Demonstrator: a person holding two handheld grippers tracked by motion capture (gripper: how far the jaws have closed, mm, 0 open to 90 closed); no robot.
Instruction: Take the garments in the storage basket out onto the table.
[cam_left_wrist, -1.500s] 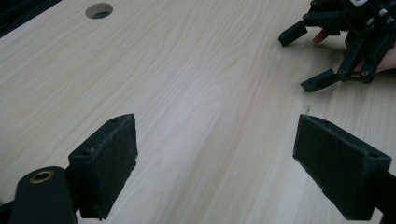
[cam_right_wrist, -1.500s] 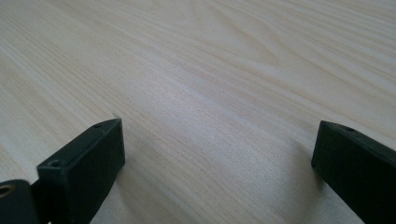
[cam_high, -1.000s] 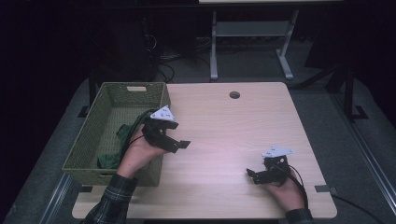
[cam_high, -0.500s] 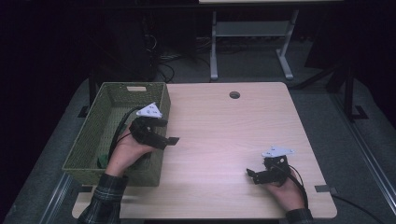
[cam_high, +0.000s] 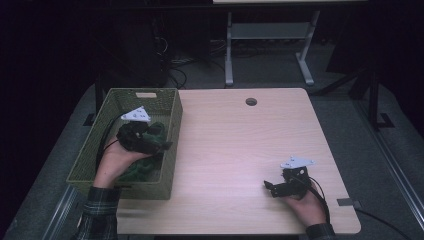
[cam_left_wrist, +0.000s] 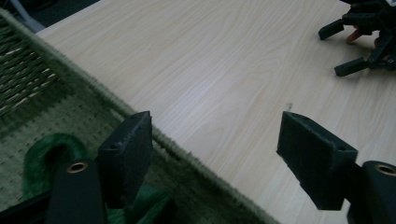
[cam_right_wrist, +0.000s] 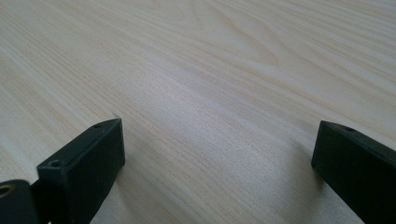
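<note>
Green cloth (cam_high: 145, 167), one soft bunched piece, lies inside the one green woven basket (cam_high: 172, 117) on the pale wooden worktop (cam_high: 240, 150). Left claw (cam_high: 162, 146) hangs over the basket's edge, jaws just closing, holding nothing. Right claw (cam_high: 270, 187) rests wide open, empty, well apart.

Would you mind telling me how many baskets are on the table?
1: a green woven basket at the table's left edge, holding green cloth; nothing suggests another is hidden.
</note>
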